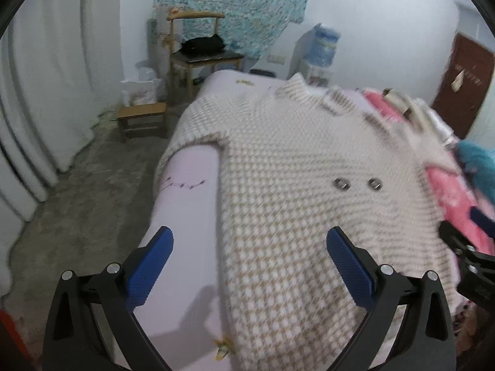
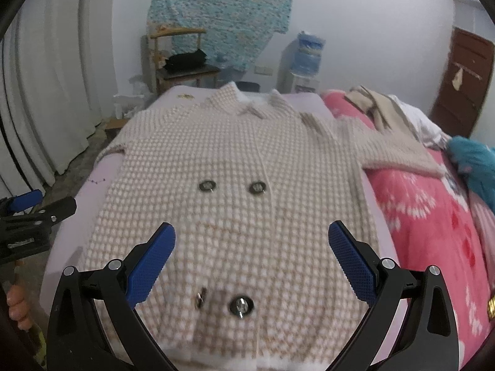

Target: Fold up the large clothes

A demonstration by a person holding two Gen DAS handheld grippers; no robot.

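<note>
Two hand-held grippers, left (image 1: 249, 262) and right (image 2: 252, 258), hover with jaws apart and empty over the coat's (image 2: 235, 167) hem. The coat lies flat, front up, on the bed (image 1: 185, 170), one sleeve (image 2: 399, 151) out over the pink blanket (image 2: 427, 216). We judge no fold started. We'd pinch hem corners squarely, catching both layers, and lift evenly toward the collar (image 2: 256, 105).
</note>
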